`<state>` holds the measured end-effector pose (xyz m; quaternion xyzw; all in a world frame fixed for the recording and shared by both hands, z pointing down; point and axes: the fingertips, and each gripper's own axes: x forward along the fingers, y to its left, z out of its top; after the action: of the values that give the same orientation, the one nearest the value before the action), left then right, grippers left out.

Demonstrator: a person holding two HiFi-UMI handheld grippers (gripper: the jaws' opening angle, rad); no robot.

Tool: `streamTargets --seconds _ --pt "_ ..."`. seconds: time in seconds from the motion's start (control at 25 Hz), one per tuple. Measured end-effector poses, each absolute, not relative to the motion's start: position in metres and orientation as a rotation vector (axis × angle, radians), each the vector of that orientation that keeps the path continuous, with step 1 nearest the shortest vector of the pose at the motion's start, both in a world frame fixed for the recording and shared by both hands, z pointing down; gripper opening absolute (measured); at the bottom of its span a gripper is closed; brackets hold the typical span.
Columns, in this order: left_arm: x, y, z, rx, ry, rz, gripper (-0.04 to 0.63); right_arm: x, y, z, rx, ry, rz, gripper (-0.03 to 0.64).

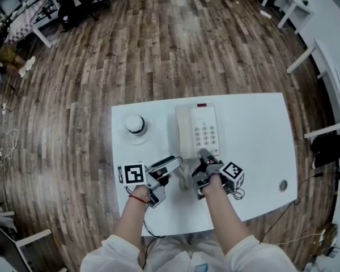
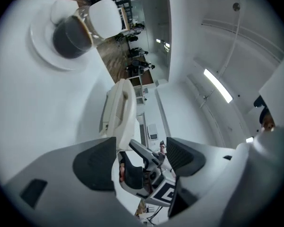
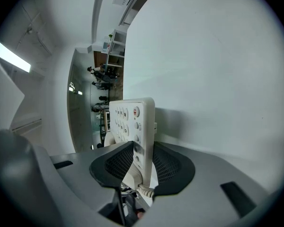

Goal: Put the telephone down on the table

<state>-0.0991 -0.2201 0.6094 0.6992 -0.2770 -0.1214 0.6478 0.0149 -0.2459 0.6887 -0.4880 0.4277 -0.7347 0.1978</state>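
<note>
Telephone first: the cream-white plastic desk telephone (image 1: 198, 130) is sitting near the middle of the white rectangular table (image 1: 255, 129), keypad facing up and handset lying in its cradle along the left side. The right gripper (image 1: 204, 154) is clamping the near end of the base, one pad pressing on the keypad face and the other going underneath, between the base and the tabletop. So the near end is probably resting on that lower jaw rather than on the table itself; the far end looks to be down already.

The left gripper (image 1: 167, 177) is hovering just beside the near end of the handset with its jaws spread wide and nothing pressed between them.

Finishing well means easing the near end down level, opening the right jaws only slightly, then drawing the lower one straight back toward the person so the base is not dragged along. The coiled cord is hanging by those jaws and could snag. The left gripper is better kept clear of the handset, so it is not nudged out of the cradle.
</note>
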Motion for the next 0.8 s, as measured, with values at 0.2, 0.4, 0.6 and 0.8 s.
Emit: streamTargets --seconds 0.2,0.4,0.6,0.8 --pt "-0.081 -0.215 0.561 1.599 -0.646 -0.449 0.180 0.012 -0.244 0.691 -1.360 1.189 -2.057 0.140" --pt "-0.075 -0.196 0.530 1.722 -0.781 -0.420 0.037 0.014 -0.244 0.698 -1.354 1.192 -2.052 0.141" --pt "-0.056 -0.169 0.510 1.750 -0.724 -0.436 0.035 0.015 -0.246 0.703 -1.350 1.192 -2.047 0.141" --pt "-0.058 -0.168 0.514 1.722 -0.762 -0.422 0.028 0.014 -0.243 0.707 -1.348 1.180 -2.053 0.144"
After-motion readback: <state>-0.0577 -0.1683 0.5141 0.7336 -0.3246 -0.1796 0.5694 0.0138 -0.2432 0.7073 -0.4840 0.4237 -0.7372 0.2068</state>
